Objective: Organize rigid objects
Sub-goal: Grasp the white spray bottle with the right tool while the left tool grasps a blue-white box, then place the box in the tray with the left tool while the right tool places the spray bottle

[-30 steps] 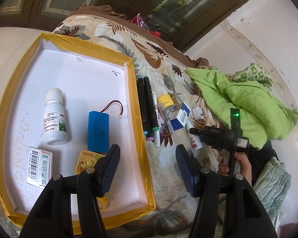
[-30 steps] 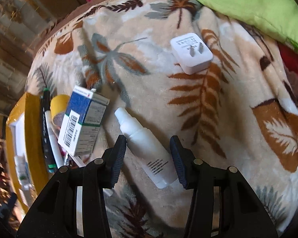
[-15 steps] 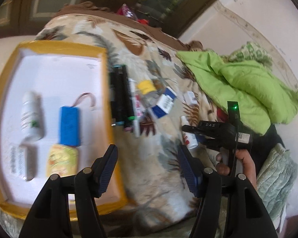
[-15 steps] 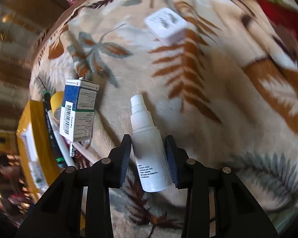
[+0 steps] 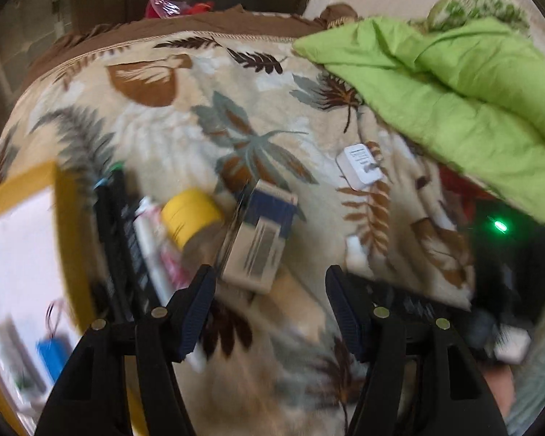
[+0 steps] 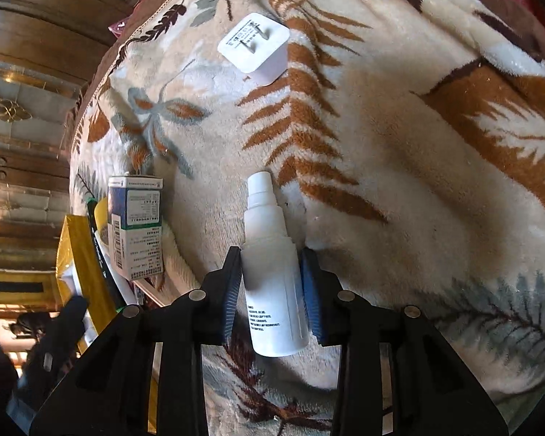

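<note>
Right now I am on the pick step: my right gripper [image 6: 271,287] straddles the white plastic spray bottle [image 6: 272,272], which lies on the leaf-patterned fleece blanket [image 6: 399,181] of the bed, cap pointing away from me. Its jaws are closing and the blue pads look to be touching the bottle's body on both sides, so I judge the grip nearly set. My left gripper [image 5: 269,312] hangs with its jaws wide and nothing between them, above the blanket just short of the blue-and-white cardboard box [image 5: 261,243], with the yellow-capped jar [image 5: 192,218] and the dark marker pens [image 5: 116,239] beside it, and the yellow-rimmed white tray [image 5: 69,225] off to the left

Next I judge I must finish the squeeze, lift the bottle clear of the soft pile without letting it roll, and carry it to the tray; the smooth round body could slip, so the hold should be firm and centred

Compared with a second ago, the right jaws have narrowed from a loose straddle onto the bottle and turned in line with it. The left view has swung off the tray, which filled it then, toward the clutter on the blanket, and is now blurred; the white plug adapter [image 6: 254,45] has not moved
</note>
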Demonstrator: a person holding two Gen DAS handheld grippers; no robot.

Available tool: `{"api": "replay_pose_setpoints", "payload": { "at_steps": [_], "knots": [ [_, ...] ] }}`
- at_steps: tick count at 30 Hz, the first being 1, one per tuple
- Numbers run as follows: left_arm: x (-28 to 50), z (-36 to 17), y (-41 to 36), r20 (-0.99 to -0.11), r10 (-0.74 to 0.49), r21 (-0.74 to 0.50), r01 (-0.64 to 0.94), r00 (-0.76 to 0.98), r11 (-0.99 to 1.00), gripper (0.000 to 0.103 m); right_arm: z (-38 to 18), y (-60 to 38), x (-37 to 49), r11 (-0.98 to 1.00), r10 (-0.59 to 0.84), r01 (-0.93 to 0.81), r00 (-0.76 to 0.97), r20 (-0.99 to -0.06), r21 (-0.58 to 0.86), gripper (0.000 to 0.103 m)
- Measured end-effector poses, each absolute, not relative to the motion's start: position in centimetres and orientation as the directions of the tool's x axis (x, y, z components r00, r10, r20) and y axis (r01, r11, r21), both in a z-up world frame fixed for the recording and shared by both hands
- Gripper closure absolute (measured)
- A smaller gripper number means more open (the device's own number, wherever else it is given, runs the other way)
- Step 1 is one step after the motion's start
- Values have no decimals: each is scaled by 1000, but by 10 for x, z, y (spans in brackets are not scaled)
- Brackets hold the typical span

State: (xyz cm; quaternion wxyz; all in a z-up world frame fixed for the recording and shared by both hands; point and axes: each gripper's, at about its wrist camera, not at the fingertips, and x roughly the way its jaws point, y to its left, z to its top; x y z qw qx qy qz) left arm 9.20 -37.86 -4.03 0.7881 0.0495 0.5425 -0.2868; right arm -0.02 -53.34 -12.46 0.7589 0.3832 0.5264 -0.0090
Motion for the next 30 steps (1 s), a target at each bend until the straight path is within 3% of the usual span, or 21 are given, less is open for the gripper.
{"api": "replay_pose_setpoints", "payload": {
  "at_steps": [5, 6, 7, 16, 23, 30],
  "knots": [
    [113, -58, -401, -911, -321, -159, 498, 258, 853, 43, -128, -540, -1, 686, 406, 418, 461, -790, 596, 72],
    [114, -61, -404, -916, -303, -141, 496, 263, 857, 49, -129, -541, -1, 685, 406, 417, 462, -788, 598, 72],
    [113, -63, -406, -919, -298, -137, 499, 258, 856, 62, -128, -540, 1, 685, 407, 416, 463, -788, 598, 72],
    [96, -59, -404, -920, -277, -105, 505, 278, 857, 65, -127, -538, 0, 688, 398, 416, 469, -788, 595, 72],
    [66, -24, -350, -857, -485, -389, 396, 175, 831, 66, -124, -532, -2, 700, 377, 418, 472, -797, 579, 73],
    [34, 16, -255, -745, -637, -584, 270, 198, 766, 66, -117, -524, -2, 730, 335, 410, 483, -809, 547, 73]
  ]
}}
